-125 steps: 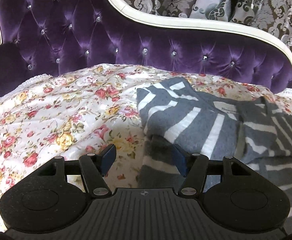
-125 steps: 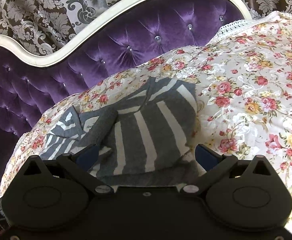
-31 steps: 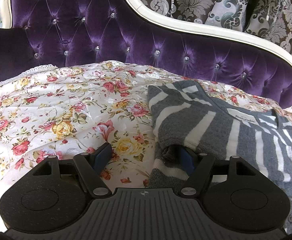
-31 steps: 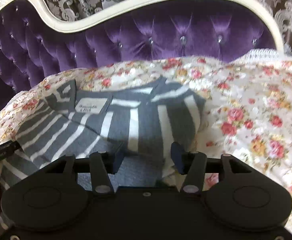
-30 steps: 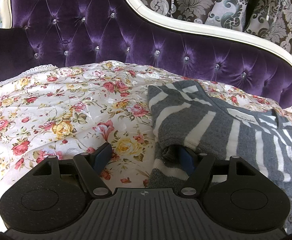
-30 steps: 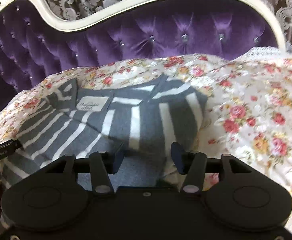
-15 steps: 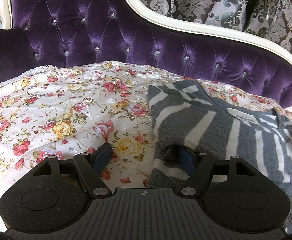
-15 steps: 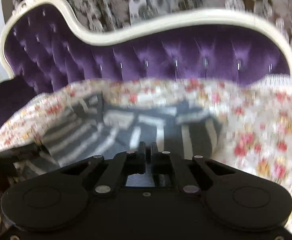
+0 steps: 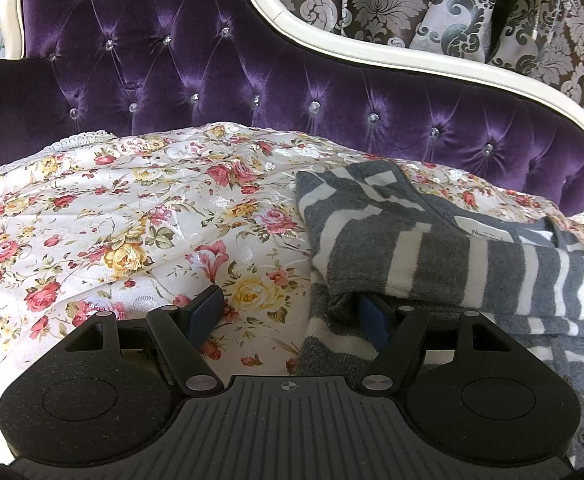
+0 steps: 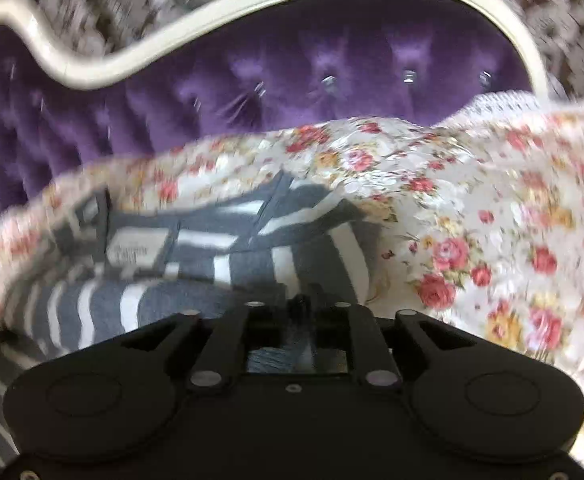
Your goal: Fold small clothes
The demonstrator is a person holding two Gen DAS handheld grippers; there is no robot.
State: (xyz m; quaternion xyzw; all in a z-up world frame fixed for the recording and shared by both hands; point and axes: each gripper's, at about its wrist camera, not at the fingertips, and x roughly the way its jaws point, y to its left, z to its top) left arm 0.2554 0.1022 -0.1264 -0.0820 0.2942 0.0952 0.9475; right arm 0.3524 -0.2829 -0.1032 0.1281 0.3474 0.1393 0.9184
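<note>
Right jaws: right gripper (image 10: 300,304) has its jaws close together and opening, a little grey knit between them; blur hides whether the pads press on it.
Left jaws: left gripper (image 9: 288,314) stands spread; its outer finger lies over the floral bedspread (image 9: 92,216), its inner finger is tucked under the folded-over flap of the striped sweater (image 9: 423,252), gripping nothing.
Sweater's place: it lies flat on the bedspread, in front of the purple tufted headboard (image 9: 212,76), collar and label toward the headboard, both sleeves folded in across the body.
Risk, right side: if these jaws part while the hand is moving, the sleeve edge may fall short of the label or land crooked, and the fold would spring apart.
Risk, left side: drawing the tucked finger out sideways could drag the flap off the sweater's body and undo that fold; closing would likely catch both layers at once.
Risk, underneath: the bedspread looks slick and loose, so any pull on the sweater may shift or wrinkle it toward the headboard.
</note>
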